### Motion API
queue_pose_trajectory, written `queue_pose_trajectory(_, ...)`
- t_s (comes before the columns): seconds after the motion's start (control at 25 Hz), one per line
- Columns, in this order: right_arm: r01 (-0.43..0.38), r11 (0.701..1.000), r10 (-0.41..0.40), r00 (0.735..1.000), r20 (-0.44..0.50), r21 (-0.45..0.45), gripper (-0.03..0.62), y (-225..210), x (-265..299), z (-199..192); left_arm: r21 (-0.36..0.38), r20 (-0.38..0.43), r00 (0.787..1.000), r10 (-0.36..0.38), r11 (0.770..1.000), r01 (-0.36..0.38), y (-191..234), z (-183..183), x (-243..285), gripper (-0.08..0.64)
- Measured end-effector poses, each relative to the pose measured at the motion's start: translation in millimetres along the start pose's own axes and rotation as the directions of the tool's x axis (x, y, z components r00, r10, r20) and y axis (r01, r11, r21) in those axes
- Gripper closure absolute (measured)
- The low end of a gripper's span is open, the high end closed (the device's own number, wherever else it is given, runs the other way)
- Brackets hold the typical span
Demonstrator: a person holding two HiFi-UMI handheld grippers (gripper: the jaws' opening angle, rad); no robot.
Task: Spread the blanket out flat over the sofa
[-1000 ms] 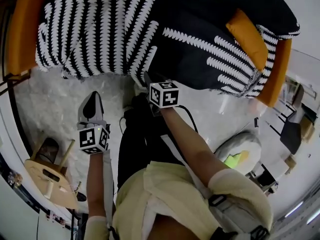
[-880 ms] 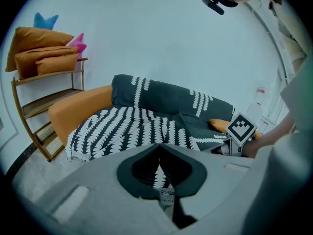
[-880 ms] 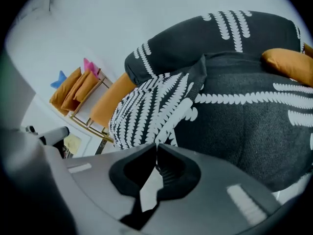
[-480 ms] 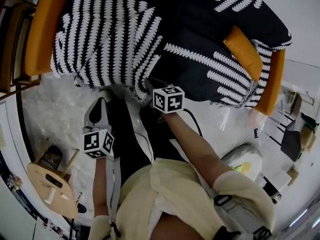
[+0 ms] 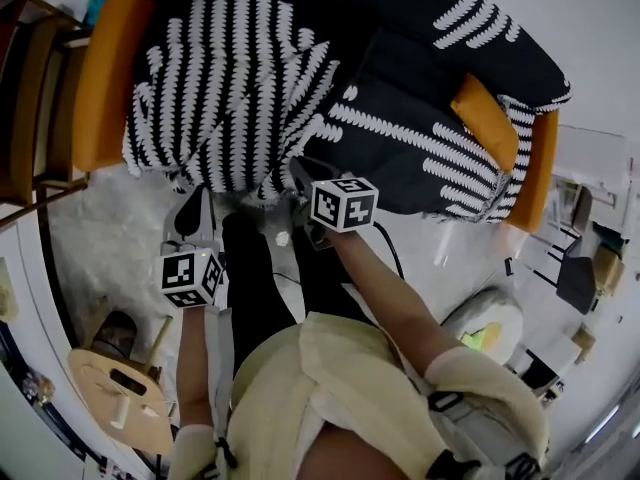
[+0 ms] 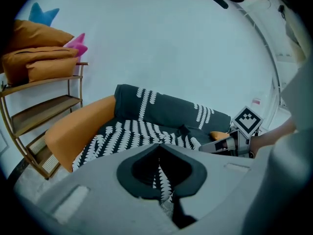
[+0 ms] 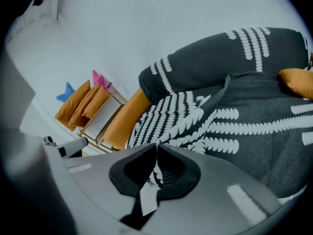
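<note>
Sofa (image 5: 105, 78) shifted right since earlier; left gripper (image 5: 200, 196), right gripper (image 5: 302, 176) fingers pinching blanket (image 5: 230, 78) hem

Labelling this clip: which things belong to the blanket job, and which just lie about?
Job: blanket, orange sofa, left gripper, right gripper (both shut on the blanket).
Lying about: shelf, orange cushions on it, round wooden stool.

Shelf (image 6: 46, 111): wooden, open, by the wall;
Cushions (image 6: 36, 53): orange, stacked on top;
Rug (image 5: 110, 238): white, shaggy;
Stool (image 5: 120, 400): round, wooden
</note>
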State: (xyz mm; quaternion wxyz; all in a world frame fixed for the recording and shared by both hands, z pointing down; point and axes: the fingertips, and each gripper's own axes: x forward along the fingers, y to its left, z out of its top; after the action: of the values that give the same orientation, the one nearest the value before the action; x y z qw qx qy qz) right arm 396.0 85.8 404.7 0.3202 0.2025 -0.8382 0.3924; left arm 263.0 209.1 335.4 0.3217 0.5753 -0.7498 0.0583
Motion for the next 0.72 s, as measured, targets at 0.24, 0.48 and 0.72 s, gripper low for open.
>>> queue_pose_trajectory(0.24, 0.04, 0.999, -0.04, 0.998, 0.042, 0.011, 0.578, 41.3, 19.3, 28.2, 0.028, 0.0, 1.0, -0.023, 0.999, 0.023, 55.7, 32.7, -2.1, 0.557)
queue_pose_trajectory(0.48, 0.072, 0.996, -0.077, 0.991, 0.11, 0.048, 0.579, 76.1, 44.6, 59.9, 0.058, -0.018, 0.996, -0.09, 0.994, 0.091, 104.1, 71.5, -0.1, 0.557)
queue_pose_trajectory(0.72, 0.049, 0.996, -0.061, 0.985, 0.162, 0.081, 0.58, 98.7, 60.2, 90.8, 0.087, -0.061, 0.991, -0.117, 0.989, 0.122, 122.3, 86.0, 13.9, 0.557)
